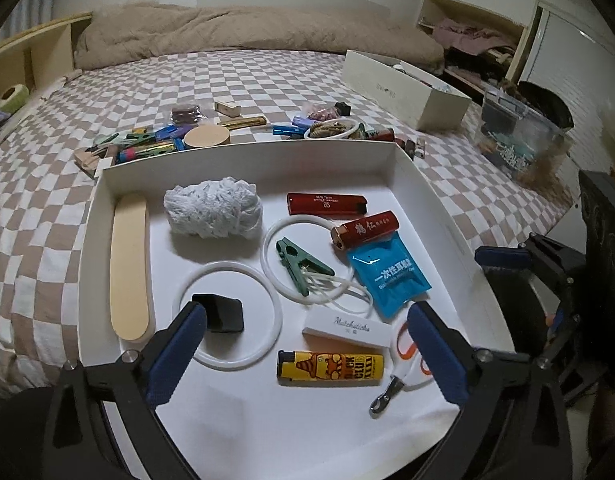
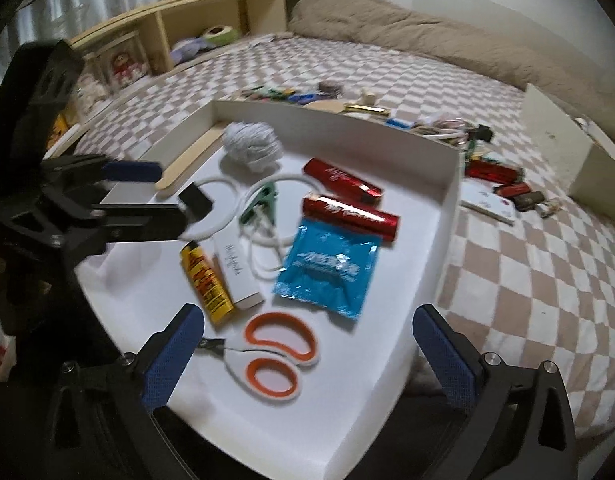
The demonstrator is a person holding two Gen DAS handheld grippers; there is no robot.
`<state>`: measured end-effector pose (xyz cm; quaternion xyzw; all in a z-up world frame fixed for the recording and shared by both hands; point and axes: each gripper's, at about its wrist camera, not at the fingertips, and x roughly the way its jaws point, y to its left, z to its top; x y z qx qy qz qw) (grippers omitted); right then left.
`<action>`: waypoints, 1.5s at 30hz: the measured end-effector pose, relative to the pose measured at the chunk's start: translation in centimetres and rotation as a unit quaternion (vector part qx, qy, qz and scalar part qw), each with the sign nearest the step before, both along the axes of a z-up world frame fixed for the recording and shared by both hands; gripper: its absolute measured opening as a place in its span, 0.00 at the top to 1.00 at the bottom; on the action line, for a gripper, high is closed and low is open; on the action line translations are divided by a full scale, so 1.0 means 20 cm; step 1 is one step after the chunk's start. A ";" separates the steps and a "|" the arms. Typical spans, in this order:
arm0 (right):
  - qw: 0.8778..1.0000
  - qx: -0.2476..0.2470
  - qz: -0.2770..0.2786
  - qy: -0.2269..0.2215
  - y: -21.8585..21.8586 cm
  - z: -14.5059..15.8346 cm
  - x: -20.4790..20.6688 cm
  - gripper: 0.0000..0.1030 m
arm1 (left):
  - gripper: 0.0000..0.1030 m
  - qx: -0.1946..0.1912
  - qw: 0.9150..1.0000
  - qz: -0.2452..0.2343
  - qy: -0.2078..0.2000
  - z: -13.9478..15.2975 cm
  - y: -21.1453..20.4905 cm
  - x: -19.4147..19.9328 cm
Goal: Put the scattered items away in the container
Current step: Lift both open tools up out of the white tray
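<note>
The white tray point(image 1: 243, 160) lies on the checked bed and holds several items. My left gripper point(image 1: 307, 316) hovers open over its near half. A black block point(image 1: 225, 314) lies inside a white ring, just off the left fingertip, with no pad pressing it. A white matchbox point(image 1: 347, 330) and a yellow lighter point(image 1: 331, 366) lie between the fingers. My right gripper point(image 2: 307, 312) is open above the tray's point(image 2: 347, 128) near corner. Orange-handled scissors point(image 2: 275, 356) lie flat below it, beside a blue sachet point(image 2: 327, 268). Neither gripper holds anything.
Beyond the tray's far wall a row of loose items point(image 1: 211, 136) lies scattered on the bed: a wooden disc, clips, lighters, a small bowl. A long white box point(image 1: 407, 88) and a clear bin point(image 1: 519, 136) stand at the right. A brown duvet point(image 1: 247, 32) lies at the back.
</note>
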<state>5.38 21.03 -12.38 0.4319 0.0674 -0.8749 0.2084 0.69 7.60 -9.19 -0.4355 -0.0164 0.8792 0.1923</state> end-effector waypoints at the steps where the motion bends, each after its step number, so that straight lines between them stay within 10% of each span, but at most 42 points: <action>1: 1.000 -0.002 -0.010 0.002 0.01 0.00 0.00 0.00 | 0.01 0.004 1.000 0.003 0.001 0.00 -0.01 0.00; 45: 0.988 -0.053 -0.113 0.087 0.12 0.17 -0.15 0.00 | 0.00 -0.024 0.996 0.034 0.074 0.09 -0.23 -0.01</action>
